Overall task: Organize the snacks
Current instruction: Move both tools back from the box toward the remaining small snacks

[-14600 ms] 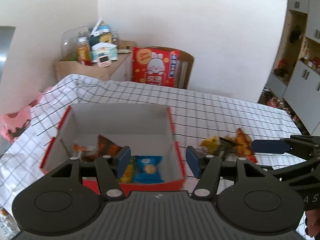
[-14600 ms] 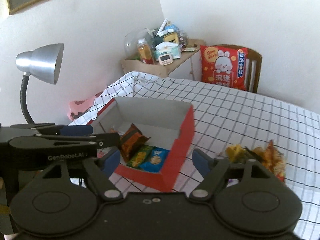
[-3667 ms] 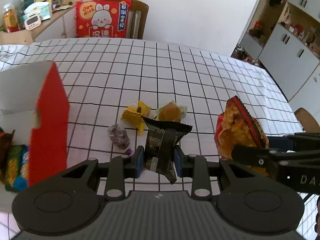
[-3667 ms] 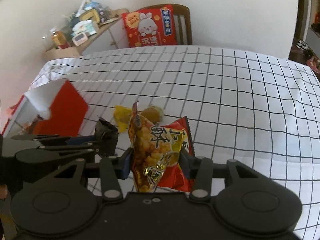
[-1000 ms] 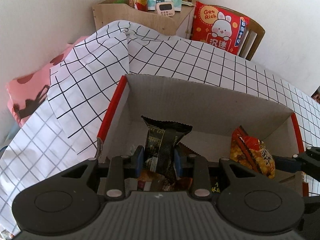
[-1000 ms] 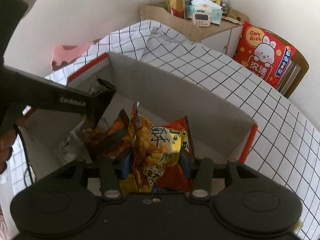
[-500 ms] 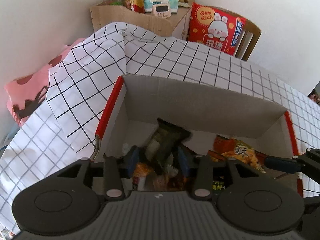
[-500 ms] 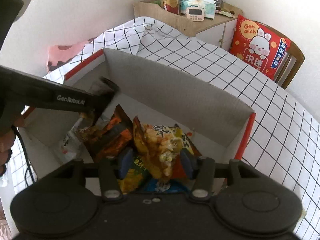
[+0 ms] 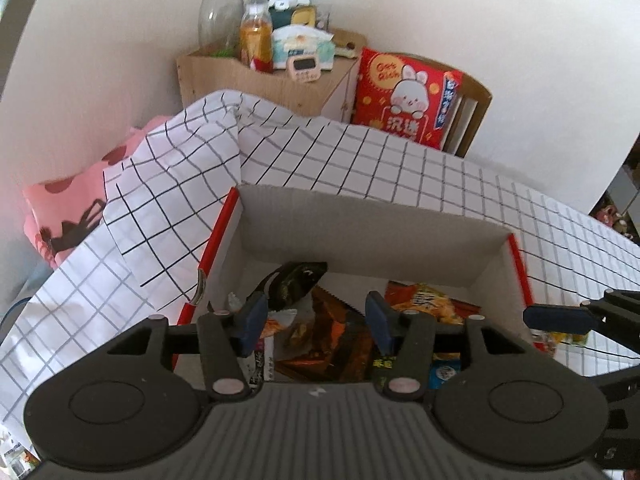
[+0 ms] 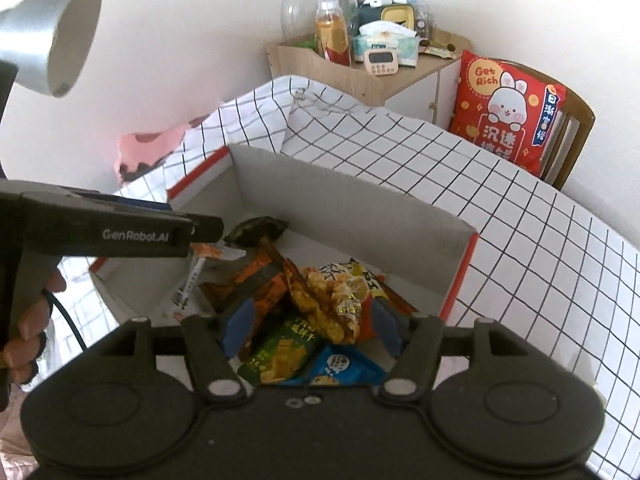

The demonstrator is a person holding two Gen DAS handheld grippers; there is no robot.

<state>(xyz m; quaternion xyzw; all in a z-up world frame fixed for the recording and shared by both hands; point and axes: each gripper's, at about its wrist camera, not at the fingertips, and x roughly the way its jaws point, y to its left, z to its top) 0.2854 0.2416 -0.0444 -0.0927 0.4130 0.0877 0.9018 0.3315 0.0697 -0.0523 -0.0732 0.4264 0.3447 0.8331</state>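
A red cardboard box [image 9: 360,232] with grey inner walls stands on the checked tablecloth and holds several snack packets. The black packet [image 9: 296,280] lies loose at the box's back left. My left gripper [image 9: 316,320] hovers over the box, its jaws opening with nothing pressed between them. In the right wrist view the orange-red chip bag [image 10: 336,292] lies on the pile in the box [image 10: 340,208]. My right gripper [image 10: 312,328] hangs above the bag, its jaws opening and its pads clear of it. The left gripper's fingers [image 10: 192,232] reach in from the left near the black packet [image 10: 260,230].
A silver lamp head [image 10: 52,40] hangs at the upper left. A wooden cabinet [image 9: 256,80] with a bottle and a timer stands behind the table. A red rabbit cushion [image 9: 408,100] leans on a chair. A small yellow snack [image 9: 568,336] lies right of the box.
Both grippers let go over the box: the black packet dropped and tipped to the back left, and the chip bag fell onto the pile. Both grippers rose and their jaws widened.
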